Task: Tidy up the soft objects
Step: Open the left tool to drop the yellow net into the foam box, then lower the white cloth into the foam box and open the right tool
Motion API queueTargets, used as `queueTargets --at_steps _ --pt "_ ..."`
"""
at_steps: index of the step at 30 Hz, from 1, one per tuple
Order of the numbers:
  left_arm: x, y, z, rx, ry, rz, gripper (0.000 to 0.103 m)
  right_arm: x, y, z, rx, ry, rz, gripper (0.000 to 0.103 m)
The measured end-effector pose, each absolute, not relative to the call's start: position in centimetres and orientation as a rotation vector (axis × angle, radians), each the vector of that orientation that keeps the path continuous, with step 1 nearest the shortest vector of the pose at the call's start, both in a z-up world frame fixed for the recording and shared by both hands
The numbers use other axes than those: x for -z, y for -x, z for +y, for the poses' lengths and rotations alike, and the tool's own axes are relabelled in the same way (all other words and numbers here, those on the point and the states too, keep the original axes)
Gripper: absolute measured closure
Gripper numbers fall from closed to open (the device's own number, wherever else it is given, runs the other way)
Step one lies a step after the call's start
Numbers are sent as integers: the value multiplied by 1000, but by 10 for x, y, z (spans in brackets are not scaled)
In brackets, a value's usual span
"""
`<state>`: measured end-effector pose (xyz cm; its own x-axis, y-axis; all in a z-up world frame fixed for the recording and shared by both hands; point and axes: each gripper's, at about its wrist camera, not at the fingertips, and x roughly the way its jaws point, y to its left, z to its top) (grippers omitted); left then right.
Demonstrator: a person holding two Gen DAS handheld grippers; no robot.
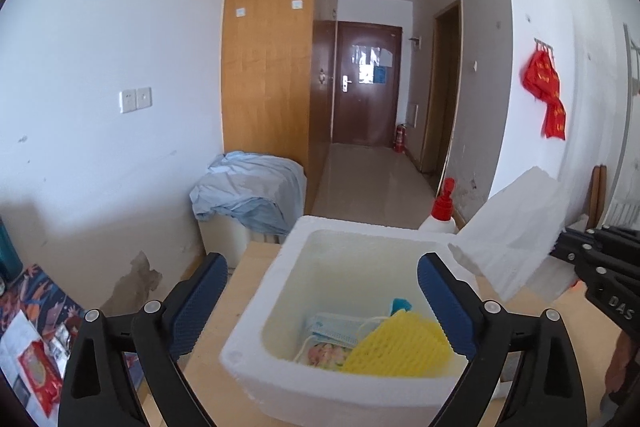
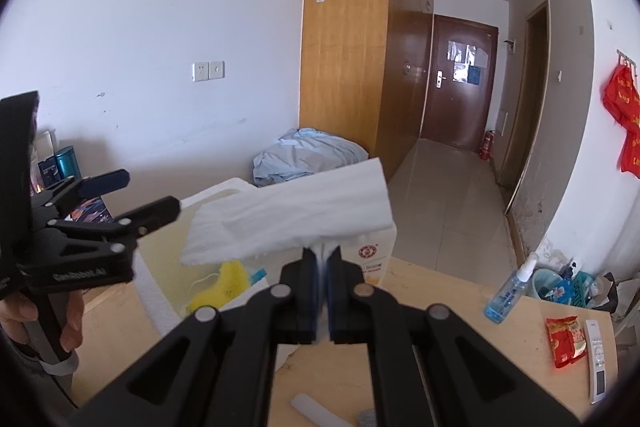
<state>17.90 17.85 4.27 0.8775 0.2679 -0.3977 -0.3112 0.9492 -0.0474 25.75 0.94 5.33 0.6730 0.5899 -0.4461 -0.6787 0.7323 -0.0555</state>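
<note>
Carrying a white tissue (image 2: pixel 296 215) clamped in the right gripper (image 2: pixel 322 259) twd the foam box (image 1: pixel 256 311), left gripper (image 1: pixel 320 307) spread wide & empty — next, prob. lower & let go inside.

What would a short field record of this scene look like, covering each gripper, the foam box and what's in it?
left gripper: open, empty, just before the foam box
right gripper: shut on white tissue, held in the air near the box
foam box: white, open top, on wooden table
box contents: yellow foam net, blue face mask, a printed packet beneath
</note>
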Motion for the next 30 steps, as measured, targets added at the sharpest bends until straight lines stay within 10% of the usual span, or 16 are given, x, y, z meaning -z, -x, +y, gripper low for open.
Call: queueTargets --at_steps 30 --pt "-46 -79 221 -470 170 319 6 -43 -258 88 -840 285 478 98"
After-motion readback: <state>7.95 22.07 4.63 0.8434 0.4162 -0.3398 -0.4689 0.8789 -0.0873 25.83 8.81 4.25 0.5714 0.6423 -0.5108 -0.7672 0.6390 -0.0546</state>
